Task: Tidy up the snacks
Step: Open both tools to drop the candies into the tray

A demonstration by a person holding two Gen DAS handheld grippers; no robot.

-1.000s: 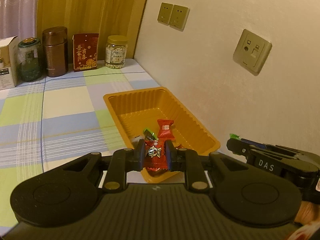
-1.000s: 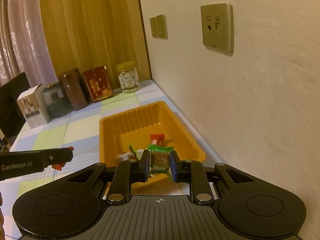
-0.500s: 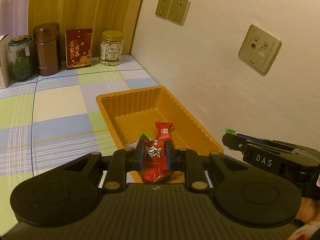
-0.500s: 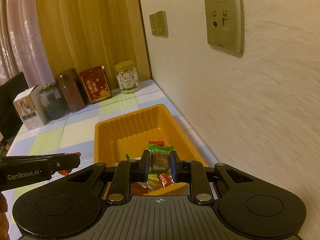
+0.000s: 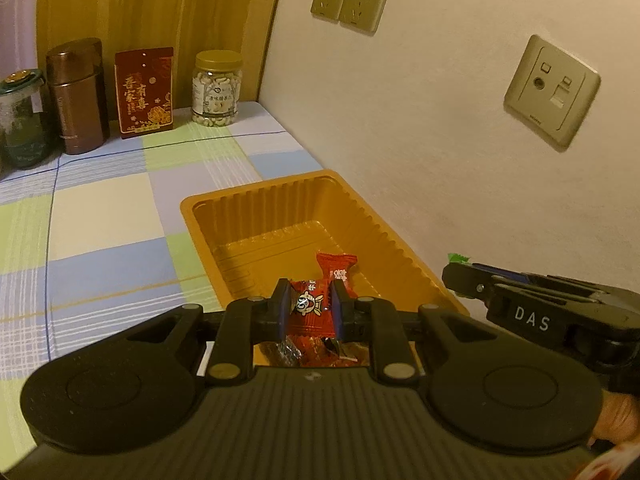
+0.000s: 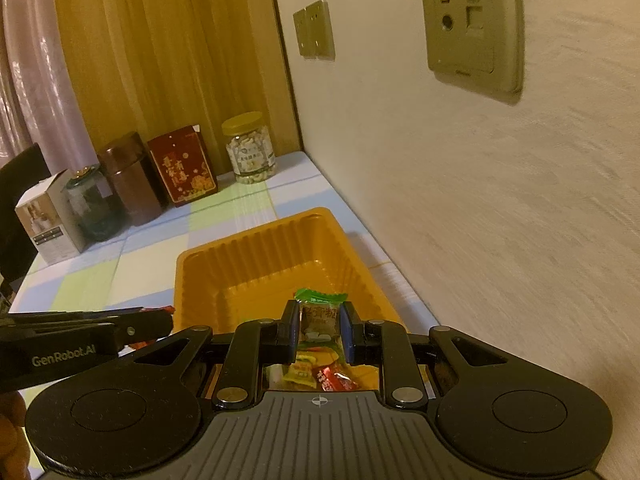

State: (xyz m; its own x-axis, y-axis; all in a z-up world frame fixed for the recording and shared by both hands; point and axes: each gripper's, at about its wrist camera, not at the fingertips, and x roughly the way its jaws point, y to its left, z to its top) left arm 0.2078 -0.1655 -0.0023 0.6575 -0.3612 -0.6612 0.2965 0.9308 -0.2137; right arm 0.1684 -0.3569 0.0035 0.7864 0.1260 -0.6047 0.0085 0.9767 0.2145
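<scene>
Both grippers have advanced over the orange tray (image 5: 400, 240) | left gripper (image 5: 308, 306) clamps red candy (image 5: 310, 312), right gripper (image 6: 320, 330) clamps green-topped candy (image 6: 319, 318) | I'd release low, clear of rim.

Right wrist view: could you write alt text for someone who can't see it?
The right gripper pinches a green-topped candy between its fingers over the near end of an orange tray holding other wrapped sweets. The left gripper reaches in alongside. Jars and boxes line the checked tablecloth's far edge.
</scene>
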